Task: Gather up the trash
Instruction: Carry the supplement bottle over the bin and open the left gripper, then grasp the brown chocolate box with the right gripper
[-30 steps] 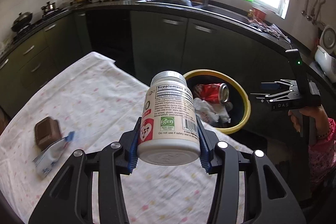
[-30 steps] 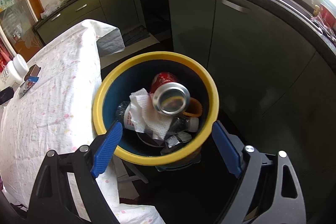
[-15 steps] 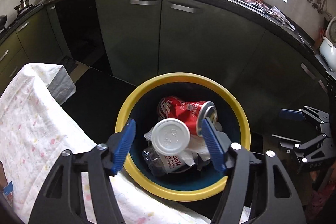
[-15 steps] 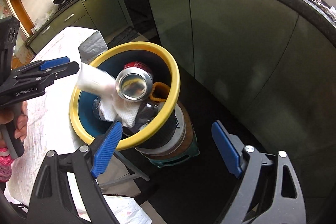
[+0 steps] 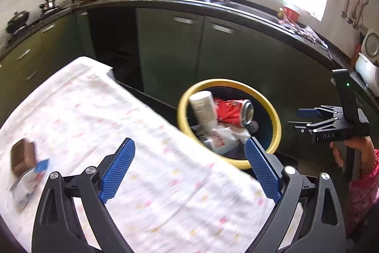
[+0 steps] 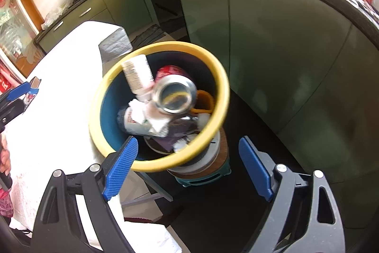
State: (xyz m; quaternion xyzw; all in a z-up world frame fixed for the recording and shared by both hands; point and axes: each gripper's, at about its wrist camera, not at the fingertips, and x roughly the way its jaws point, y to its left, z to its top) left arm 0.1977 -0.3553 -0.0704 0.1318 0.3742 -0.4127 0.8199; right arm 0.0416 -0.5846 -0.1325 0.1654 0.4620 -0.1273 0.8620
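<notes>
A yellow-rimmed bin (image 5: 276, 117) with a blue inside stands beside the table's far edge. In it a white supplement bottle (image 5: 203, 108) leans against the left wall, next to a red can (image 5: 233, 108) and crumpled paper. My left gripper (image 5: 188, 146) hovers over the tablecloth, its jaws opening wide with nothing between them. In the right wrist view the bin (image 6: 222, 87), the bottle (image 6: 138, 77) and the can (image 6: 174, 97) lie below my right gripper (image 6: 188, 141), which is open and empty. A brown packet (image 5: 22, 155) and a blue-white wrapper (image 5: 26, 184) lie on the cloth at left.
The table (image 5: 94, 115) wears a white patterned cloth. Dark green cabinets (image 5: 225, 58) and a black counter with a sink curve behind the bin. The bin sits on a stacked stand (image 6: 206, 165). A hand (image 5: 355, 148) holds the right gripper.
The white bottle left my left gripper and now lies in the bin. The left jaws spread wide, and that gripper swung from over the bin back over the table. The right gripper stayed open.
</notes>
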